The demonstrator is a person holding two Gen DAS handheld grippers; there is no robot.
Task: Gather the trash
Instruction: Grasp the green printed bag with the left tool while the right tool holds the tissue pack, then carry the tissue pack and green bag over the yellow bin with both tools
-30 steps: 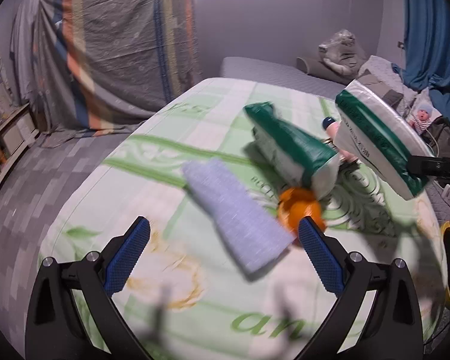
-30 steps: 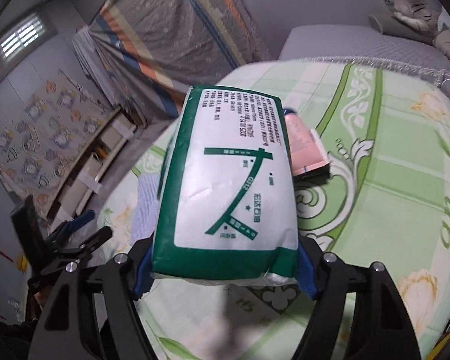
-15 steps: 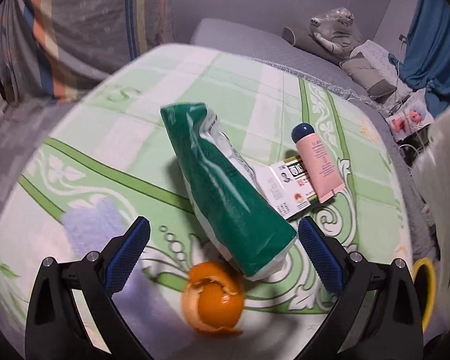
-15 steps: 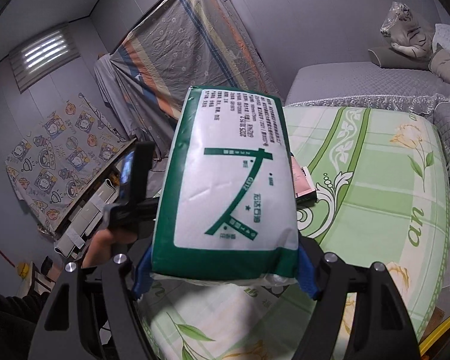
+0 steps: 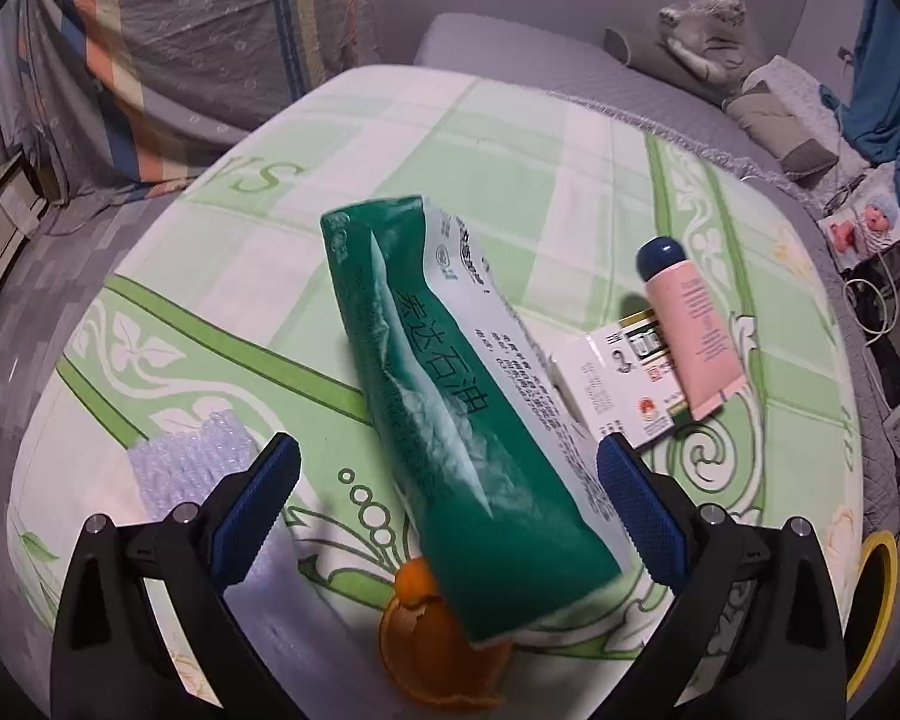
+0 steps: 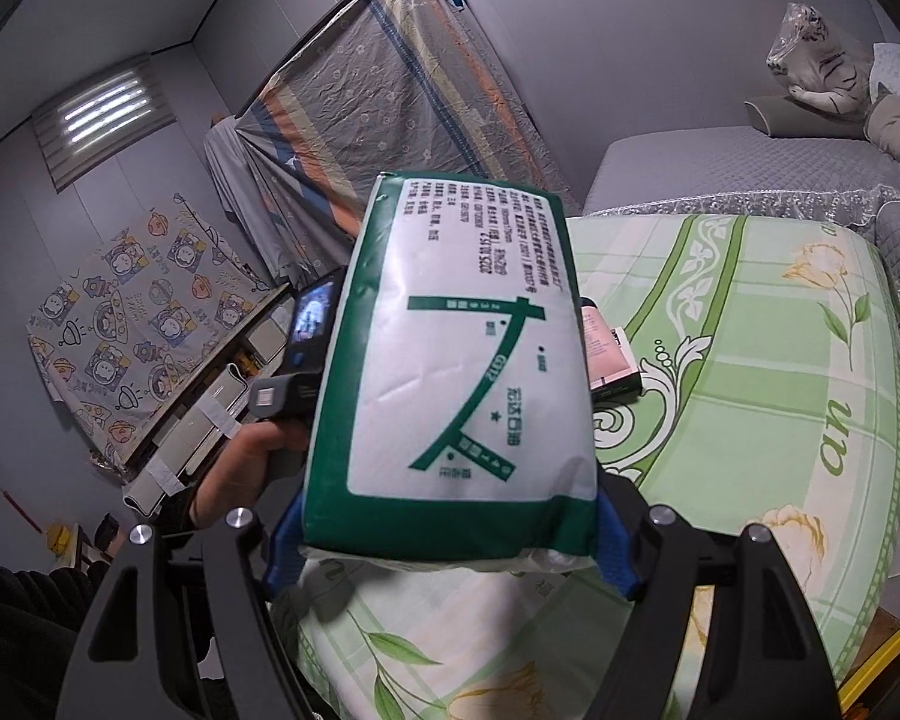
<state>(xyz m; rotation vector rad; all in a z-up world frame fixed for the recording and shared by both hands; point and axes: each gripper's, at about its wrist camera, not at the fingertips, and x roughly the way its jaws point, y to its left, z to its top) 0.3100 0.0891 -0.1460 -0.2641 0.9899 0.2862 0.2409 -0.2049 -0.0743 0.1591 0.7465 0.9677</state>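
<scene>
Trash lies spread on the bed point(image 5: 510, 138) in my left wrist view: a green-and-white packet point(image 5: 450, 396) runs from the centre toward 6 o'clock, its low end over an orange peel point(image 5: 426, 654). My left tool point(image 5: 447, 510) hangs above it, fingers wide apart and gripping nothing. At 3 o'clock a pink tube point(image 5: 690, 336) rests on a small white box point(image 5: 618, 384). Bubble wrap point(image 5: 186, 462) lies at 8 o'clock.

From my right wrist view, my right tool point(image 6: 447, 531) is clamped on a second green-and-white packet point(image 6: 456, 372), held up over the bed point(image 6: 780, 360). At 9 o'clock my left hand point(image 6: 240, 468) grips its tool's handle.
</scene>
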